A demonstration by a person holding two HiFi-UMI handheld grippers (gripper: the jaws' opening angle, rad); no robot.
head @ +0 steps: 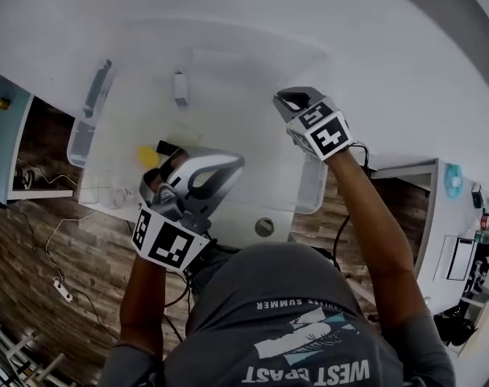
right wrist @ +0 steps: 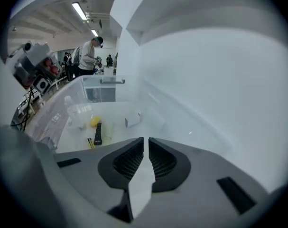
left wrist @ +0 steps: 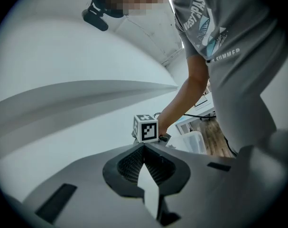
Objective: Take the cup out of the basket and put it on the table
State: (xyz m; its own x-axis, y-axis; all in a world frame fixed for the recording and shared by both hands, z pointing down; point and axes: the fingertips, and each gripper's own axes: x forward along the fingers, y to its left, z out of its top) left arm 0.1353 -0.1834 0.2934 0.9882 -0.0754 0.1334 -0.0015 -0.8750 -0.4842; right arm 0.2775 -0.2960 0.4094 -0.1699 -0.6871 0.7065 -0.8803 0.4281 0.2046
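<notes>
A clear plastic basket stands on the white table. In the right gripper view a clear cup rests on the basket's floor at its far left end, beside a yellow piece. My right gripper hovers at the basket's right rim; its jaws stand a narrow slit apart with nothing between them. My left gripper hangs above the basket's near side, pointed to the right, and its jaws meet with nothing in them. The right gripper's marker cube shows ahead of it.
Inside the basket also lie a black bar and a small white box. The table's near edge has a round hole. Wooden floor with cables lies below. People stand at benches far behind.
</notes>
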